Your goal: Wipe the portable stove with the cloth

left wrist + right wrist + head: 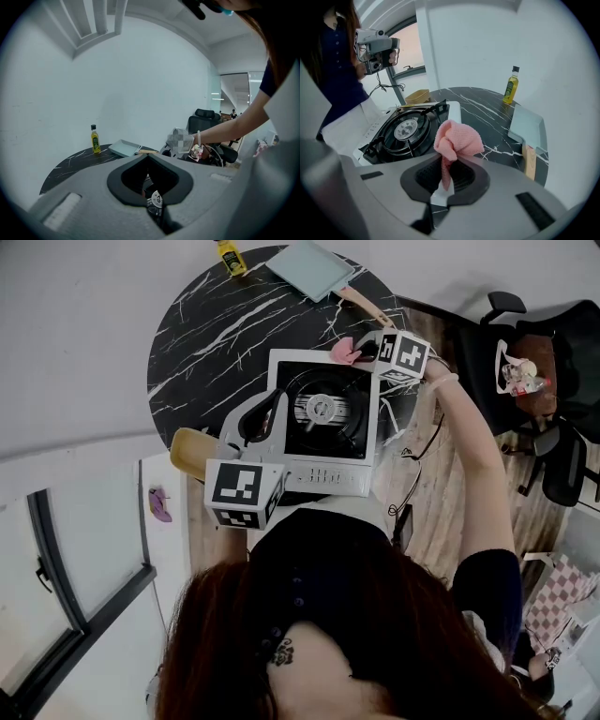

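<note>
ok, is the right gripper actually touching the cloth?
Touching. The right gripper view shows the right gripper with its jaws shut on the pink cloth, which bunches up just beyond them.

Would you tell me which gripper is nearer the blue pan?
Right. The right gripper, holding the pink cloth, is at the far corner of the stove, close to the handle of the pan; the left gripper is by the stove's near-left side, farther away.
</note>
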The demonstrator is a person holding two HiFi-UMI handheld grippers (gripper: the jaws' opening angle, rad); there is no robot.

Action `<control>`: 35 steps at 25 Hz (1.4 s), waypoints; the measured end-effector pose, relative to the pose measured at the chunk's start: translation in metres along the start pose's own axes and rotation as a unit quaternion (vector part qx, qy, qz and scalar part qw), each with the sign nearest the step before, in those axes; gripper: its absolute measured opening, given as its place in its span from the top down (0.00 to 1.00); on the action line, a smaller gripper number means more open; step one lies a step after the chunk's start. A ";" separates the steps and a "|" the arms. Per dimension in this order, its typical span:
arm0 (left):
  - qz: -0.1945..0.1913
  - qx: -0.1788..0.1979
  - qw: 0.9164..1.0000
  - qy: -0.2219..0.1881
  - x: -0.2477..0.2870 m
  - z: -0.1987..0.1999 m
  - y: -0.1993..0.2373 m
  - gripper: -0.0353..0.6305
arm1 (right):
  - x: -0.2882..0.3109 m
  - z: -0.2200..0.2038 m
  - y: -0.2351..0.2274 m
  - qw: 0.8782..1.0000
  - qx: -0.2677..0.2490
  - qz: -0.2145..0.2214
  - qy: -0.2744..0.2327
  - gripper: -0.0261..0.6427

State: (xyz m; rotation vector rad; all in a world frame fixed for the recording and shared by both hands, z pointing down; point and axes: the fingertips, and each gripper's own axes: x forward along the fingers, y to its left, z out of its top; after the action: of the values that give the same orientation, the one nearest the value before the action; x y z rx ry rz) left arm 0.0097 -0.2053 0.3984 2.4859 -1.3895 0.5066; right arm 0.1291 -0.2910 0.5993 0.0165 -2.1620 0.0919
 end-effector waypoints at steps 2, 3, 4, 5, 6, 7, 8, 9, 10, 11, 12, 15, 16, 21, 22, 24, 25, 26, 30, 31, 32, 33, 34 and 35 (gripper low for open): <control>-0.001 0.000 1.000 0.000 0.000 0.000 -0.001 0.93 | 0.000 0.000 0.000 1.000 0.001 0.000 0.000 0.91; -0.001 0.000 1.000 0.000 0.000 0.000 -0.001 0.93 | 0.000 0.000 0.000 1.000 0.001 0.001 0.000 0.91; -0.001 0.000 1.000 0.000 0.000 0.000 0.000 0.93 | 0.000 0.000 0.000 1.000 0.001 0.003 0.000 0.91; -0.001 0.000 1.000 0.000 0.000 0.000 0.000 0.93 | 0.001 0.000 0.000 1.000 0.002 0.005 -0.001 0.91; 0.000 0.001 1.000 0.000 0.000 -0.001 0.000 0.93 | 0.001 0.000 0.000 1.000 0.003 0.007 -0.002 0.91; 0.000 0.001 1.000 0.000 0.000 -0.001 0.000 0.93 | 0.001 -0.001 0.000 1.000 0.004 0.009 -0.002 0.91; 0.001 0.001 1.000 0.000 0.000 -0.001 0.000 0.93 | 0.001 -0.001 0.000 1.000 0.004 0.010 -0.002 0.91; 0.001 0.001 1.000 0.001 -0.001 -0.001 0.000 0.93 | 0.000 -0.001 0.000 1.000 0.004 0.011 -0.002 0.91; 0.001 0.001 1.000 0.001 -0.001 0.000 0.001 0.93 | 0.000 -0.001 0.000 1.000 0.003 0.012 -0.001 0.91; 0.002 0.001 1.000 0.000 -0.001 0.000 0.001 0.93 | 0.000 -0.001 0.000 1.000 0.003 0.013 -0.001 0.91; 0.002 0.001 1.000 0.000 -0.001 0.000 0.001 0.93 | 0.000 -0.001 0.000 1.000 0.001 0.013 0.001 0.91; 0.001 0.002 1.000 0.001 0.000 0.000 0.000 0.93 | -0.001 -0.002 -0.002 1.000 -0.003 0.013 0.005 0.91; 0.000 0.002 1.000 0.001 0.001 0.000 -0.001 0.93 | -0.001 -0.003 -0.002 1.000 -0.004 0.012 0.006 0.91; -0.002 0.003 1.000 0.001 0.002 0.001 -0.002 0.93 | -0.004 -0.008 -0.004 1.000 -0.005 0.011 0.011 0.91; -0.003 0.003 1.000 0.001 0.003 0.002 -0.002 0.93 | -0.005 -0.010 -0.004 1.000 -0.004 0.011 0.012 0.91; -0.005 0.004 1.000 0.001 0.004 0.002 -0.002 0.93 | -0.007 -0.013 -0.006 1.000 -0.001 0.008 0.013 0.91; -0.005 0.004 1.000 0.002 0.005 0.002 -0.003 0.93 | -0.009 -0.015 -0.007 1.000 0.001 0.006 0.013 0.91; -0.006 0.004 1.000 0.002 0.005 0.002 -0.004 0.93 | -0.010 -0.017 -0.008 1.000 0.003 0.004 0.014 0.91; -0.009 0.005 1.000 0.003 0.007 0.002 -0.005 0.93 | -0.014 -0.024 -0.008 1.000 0.013 -0.003 0.012 0.91; -0.009 0.005 1.000 0.003 0.007 0.002 -0.005 0.93 | -0.015 -0.025 -0.008 1.000 0.015 -0.004 0.011 0.91; -0.010 0.005 1.000 0.003 0.008 0.002 -0.006 0.93 | -0.015 -0.026 -0.007 1.000 0.016 -0.006 0.010 0.91; -0.010 0.005 1.000 0.003 0.008 0.003 -0.006 0.93 | -0.016 -0.026 -0.007 1.000 0.017 -0.007 0.009 0.91; -0.011 0.005 1.000 0.003 0.008 0.003 -0.006 0.93 | -0.017 -0.027 -0.007 1.000 0.018 -0.008 0.009 0.91; -0.012 0.005 1.000 0.003 0.009 0.003 -0.007 0.93 | -0.017 -0.028 -0.007 1.000 0.020 -0.009 0.008 0.91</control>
State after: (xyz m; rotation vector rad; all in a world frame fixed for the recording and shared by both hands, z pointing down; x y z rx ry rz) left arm 0.0202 -0.2096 0.3994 2.5043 -1.3565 0.5180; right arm 0.1623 -0.2964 0.6013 0.0578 -2.1430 0.1241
